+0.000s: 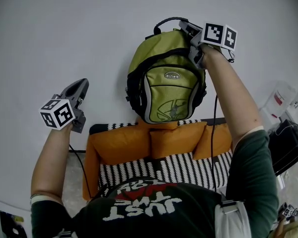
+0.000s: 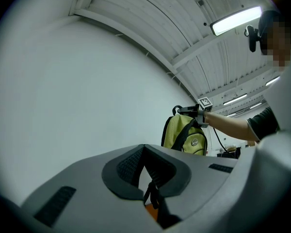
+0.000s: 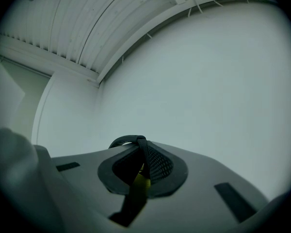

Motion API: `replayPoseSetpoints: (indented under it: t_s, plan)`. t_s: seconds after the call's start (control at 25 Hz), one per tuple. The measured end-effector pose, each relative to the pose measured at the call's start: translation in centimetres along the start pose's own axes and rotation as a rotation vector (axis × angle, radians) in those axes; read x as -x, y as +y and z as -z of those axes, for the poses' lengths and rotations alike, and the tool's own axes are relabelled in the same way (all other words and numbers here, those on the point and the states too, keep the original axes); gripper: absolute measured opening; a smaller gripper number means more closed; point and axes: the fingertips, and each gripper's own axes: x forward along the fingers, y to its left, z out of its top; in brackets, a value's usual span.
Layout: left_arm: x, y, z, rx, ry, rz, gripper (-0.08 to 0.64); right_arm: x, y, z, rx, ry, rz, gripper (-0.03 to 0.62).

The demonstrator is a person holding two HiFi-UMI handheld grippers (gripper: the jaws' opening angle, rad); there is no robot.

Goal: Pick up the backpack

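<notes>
A plain white wall [image 1: 64,33] fills most of the head view. Below it is an orange sofa [image 1: 119,143] with plump cushions [image 1: 176,140] and a black-and-white striped seat cover [image 1: 184,167]. The left gripper view shows a ribbed ceiling [image 2: 150,13] with a strip light [image 2: 235,19]. The olive-green backpack [image 1: 169,81], a fabric one with black trim and grey panels, hangs in front of the wall above the cushions. Whether its bottom touches them cannot be told. The right gripper [image 1: 191,33] is clamped on the pack's black webbing carry loop [image 3: 136,141]. The left gripper [image 1: 82,86] is held well apart from the pack, with its jaws together on nothing.
</notes>
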Motion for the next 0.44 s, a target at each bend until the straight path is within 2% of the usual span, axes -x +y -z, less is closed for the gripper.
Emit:
replayPoseSetpoints:
  t_s: [0.44]
  plan:
    - [0.01,0.24,0.13,-0.007,0.001,-0.001,0.008,-0.04,-0.11,-0.14,0.001,-0.003,0.009,0.038]
